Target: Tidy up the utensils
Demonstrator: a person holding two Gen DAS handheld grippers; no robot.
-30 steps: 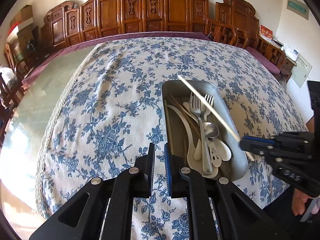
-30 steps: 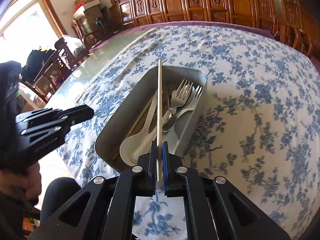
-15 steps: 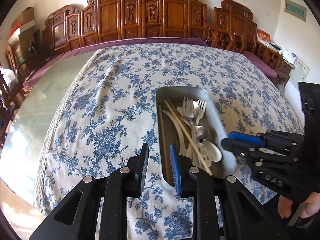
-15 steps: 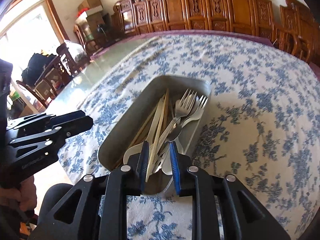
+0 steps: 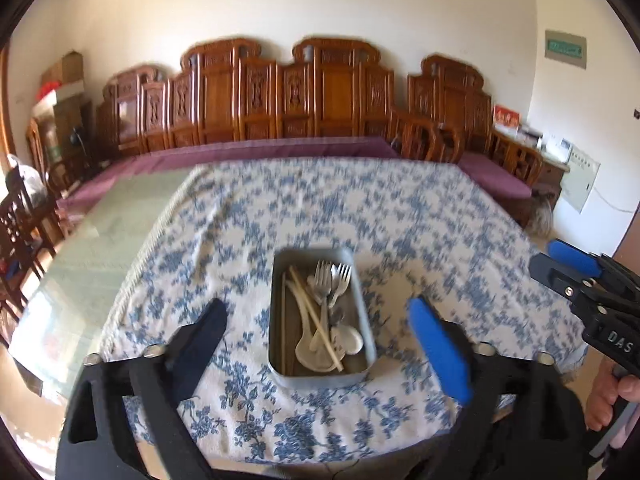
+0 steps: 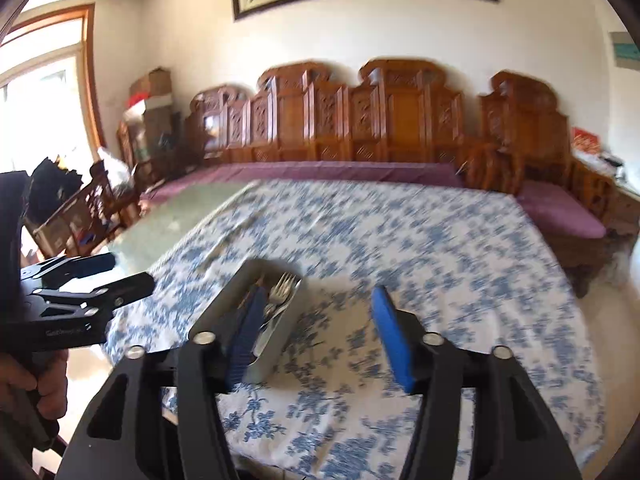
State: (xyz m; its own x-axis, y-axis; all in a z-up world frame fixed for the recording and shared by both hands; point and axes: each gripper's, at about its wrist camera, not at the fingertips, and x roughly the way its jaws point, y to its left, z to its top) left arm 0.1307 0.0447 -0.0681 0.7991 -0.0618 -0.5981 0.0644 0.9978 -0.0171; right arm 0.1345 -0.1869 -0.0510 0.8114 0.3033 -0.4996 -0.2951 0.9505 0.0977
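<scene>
A metal tray (image 5: 278, 300) sits on the blue-flowered tablecloth near the table's front edge. Inside lie forks (image 5: 325, 280), white spoons (image 5: 352, 340) and chopsticks (image 5: 314, 314). My left gripper (image 5: 316, 316) hangs well above and in front of the tray, its jaws opening wide with nothing held between them. In the right wrist view the tray (image 6: 224, 304) shows at lower left, partly hidden behind a finger. The right gripper (image 6: 316, 320) is raised above the cloth to the tray's right, jaws opening and empty; it appears at the right edge of the left wrist view as the right gripper (image 5: 560, 264).
The tablecloth (image 5: 400, 208) covers most of a glass-topped table (image 5: 100, 240). Carved wooden chairs (image 5: 304, 96) line the far wall behind a purple-cushioned bench (image 5: 260, 148). More chairs (image 6: 80, 216) stand at the left. A hand (image 5: 608, 396) grips the right tool.
The right gripper let the chopstick go into the tray. Both grippers opened, rose and pulled back from the tray, so the room's wall and picture frame came into view.
</scene>
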